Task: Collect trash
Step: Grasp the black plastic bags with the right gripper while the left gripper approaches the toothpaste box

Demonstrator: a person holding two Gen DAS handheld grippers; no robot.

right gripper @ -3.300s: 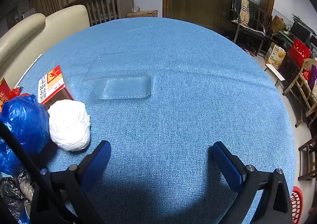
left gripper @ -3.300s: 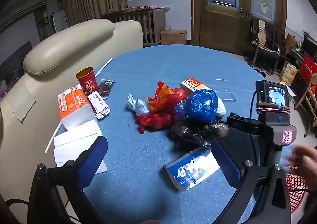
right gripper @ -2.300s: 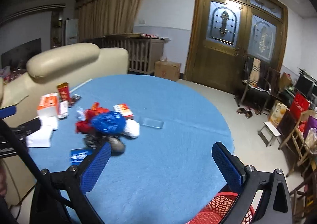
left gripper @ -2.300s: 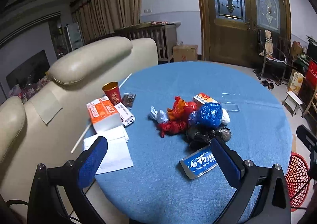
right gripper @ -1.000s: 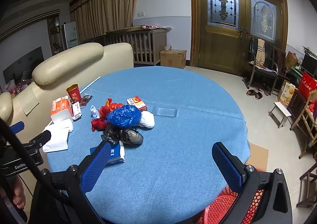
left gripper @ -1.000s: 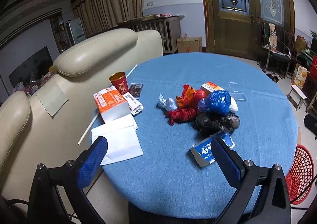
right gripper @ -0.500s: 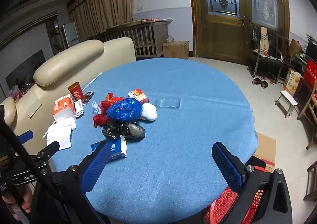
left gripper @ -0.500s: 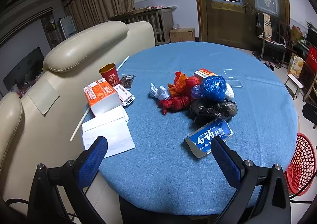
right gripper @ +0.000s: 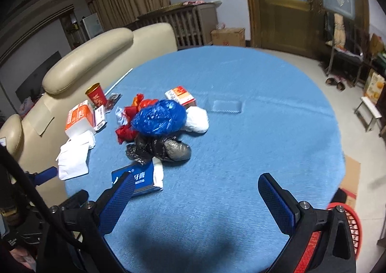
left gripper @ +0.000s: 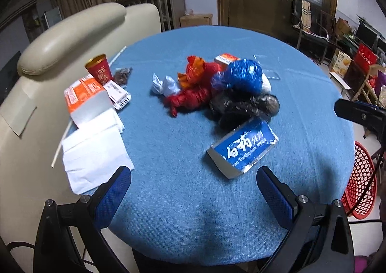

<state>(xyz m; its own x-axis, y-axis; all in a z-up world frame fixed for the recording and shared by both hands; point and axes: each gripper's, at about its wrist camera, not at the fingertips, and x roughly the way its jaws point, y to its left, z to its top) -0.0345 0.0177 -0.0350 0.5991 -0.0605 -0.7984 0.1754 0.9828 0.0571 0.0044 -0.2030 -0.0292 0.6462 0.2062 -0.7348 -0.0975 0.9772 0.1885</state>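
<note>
A heap of trash lies mid-table: a blue plastic bag (left gripper: pixel 241 75) (right gripper: pixel 160 117), black bags (left gripper: pixel 243 105) (right gripper: pixel 159 148), red and orange wrappers (left gripper: pixel 193 89), a white wad (right gripper: pixel 196 119) and a blue toothpaste box (left gripper: pixel 243 147) (right gripper: pixel 138 177). A red paper cup (left gripper: pixel 100 70) (right gripper: pixel 96 96) and an orange-white carton (left gripper: pixel 84 99) (right gripper: pixel 79 118) stand at the left. My left gripper (left gripper: pixel 193 188) hangs open over the near table edge, just short of the toothpaste box. My right gripper (right gripper: pixel 195 195) is open too, empty, right of that box.
White paper sheets (left gripper: pixel 94 150) lie at the left table edge beside a cream sofa (left gripper: pixel 67 31). A clear plastic tray (right gripper: pixel 226 106) sits beyond the heap. A red mesh basket (left gripper: pixel 359 176) (right gripper: pixel 347 220) stands on the floor to the right of the blue round table (right gripper: pixel 277 128).
Both grippers, after pulling back and rising from the table, have come forward and lower toward the heap again. The trash has not moved. Both stay open.
</note>
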